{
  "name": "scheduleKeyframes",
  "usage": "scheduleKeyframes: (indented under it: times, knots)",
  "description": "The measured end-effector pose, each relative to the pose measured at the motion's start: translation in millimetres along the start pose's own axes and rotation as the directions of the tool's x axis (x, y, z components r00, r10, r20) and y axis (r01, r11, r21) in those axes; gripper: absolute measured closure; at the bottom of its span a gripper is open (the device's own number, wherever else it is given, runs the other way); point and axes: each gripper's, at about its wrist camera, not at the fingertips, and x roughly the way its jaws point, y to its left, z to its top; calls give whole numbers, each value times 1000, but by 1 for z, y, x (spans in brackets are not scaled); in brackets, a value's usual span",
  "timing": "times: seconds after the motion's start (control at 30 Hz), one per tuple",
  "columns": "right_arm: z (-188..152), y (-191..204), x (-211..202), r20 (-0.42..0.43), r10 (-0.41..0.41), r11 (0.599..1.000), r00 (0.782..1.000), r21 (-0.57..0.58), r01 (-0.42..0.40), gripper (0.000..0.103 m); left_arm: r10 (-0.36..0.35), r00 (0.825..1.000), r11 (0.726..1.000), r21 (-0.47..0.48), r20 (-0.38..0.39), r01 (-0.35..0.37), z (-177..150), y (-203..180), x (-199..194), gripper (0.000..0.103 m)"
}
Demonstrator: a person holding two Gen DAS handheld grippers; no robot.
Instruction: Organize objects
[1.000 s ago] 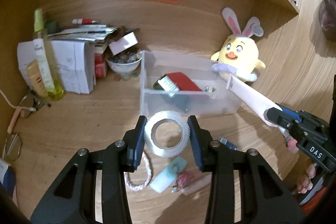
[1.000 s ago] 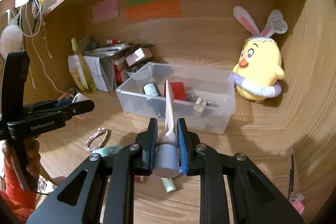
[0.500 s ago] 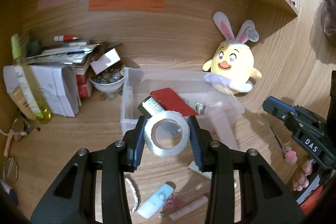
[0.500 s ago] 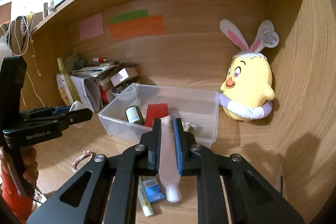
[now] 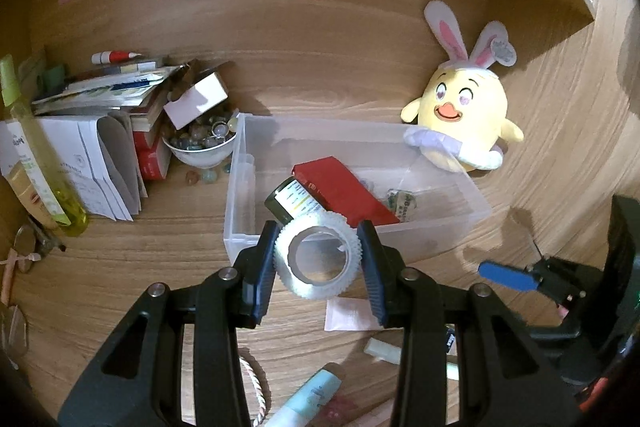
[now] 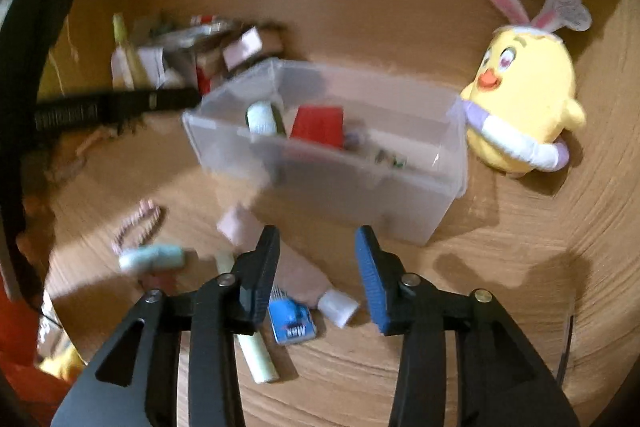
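- On the left of the worktop point(image 5: 120, 267) stands a clutter of things: a tall yellow-green bottle point(image 5: 36, 163), a stack of papers point(image 5: 92, 163) and a white bowl of beads point(image 5: 202, 143).
- The left claw point(image 5: 318, 255) is closed on a roll of white tape point(image 5: 318, 255), one pad on each side of its ridged rim, the hole facing the camera. It hangs just in front of the near wall of the clear plastic bin point(image 5: 448, 223).
- The tape roll looks light and fairly stiff; across the outer rim, as it is held, seems a sound grip, though the ridged edge may crush slightly under hard pressure.
- In the bin lie a red packet point(image 5: 344, 187), a small dark jar point(image 5: 292, 203) and a little sachet point(image 5: 404, 203). There is bare floor left for the roll, so a short reach over the wall and a release should do.
- The right claw point(image 6: 318, 267) is opening with nothing between its pads; a pale pink tube point(image 6: 292, 267) with a white cap lies on the worktop below, in front of the bin.
- That tube looks soft and light, likely to squash or slip; the firmer capped end seems the better hold.
- Beside it lie a blue card point(image 6: 294, 321) and a pale green stick point(image 6: 252, 339).
- Farthest right sits a yellow chick plush point(image 6: 524, 107) against the bin's corner.
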Motion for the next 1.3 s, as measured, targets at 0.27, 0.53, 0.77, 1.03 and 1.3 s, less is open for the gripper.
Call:
scheduleKeyframes:
  times: [0.27,0.53,0.77,1.03,1.3]
  knots:
    - [-23,-12,29,-125,32,999,992,29,-29,66,-2,1000,1000,17,-23,3,6,-3,15,64]
    - [-26,-17,30,-140,78,996,987,42,-73,66,-17,999,1000,11,-48,17,19,-8,31,64]
    - [-35,-16,25,-152,74,997,986,26,-71,75,-10,998,1000,28,-69,12,28,-16,50,64]
    - [-41,-10,23,-151,140,990,979,23,-139,81,5,994,999,36,-107,-1,29,-21,70,64]
    - [-41,3,7,-111,188,982,976,17,-187,82,11,994,999,35,-108,-7,32,-22,74,64]
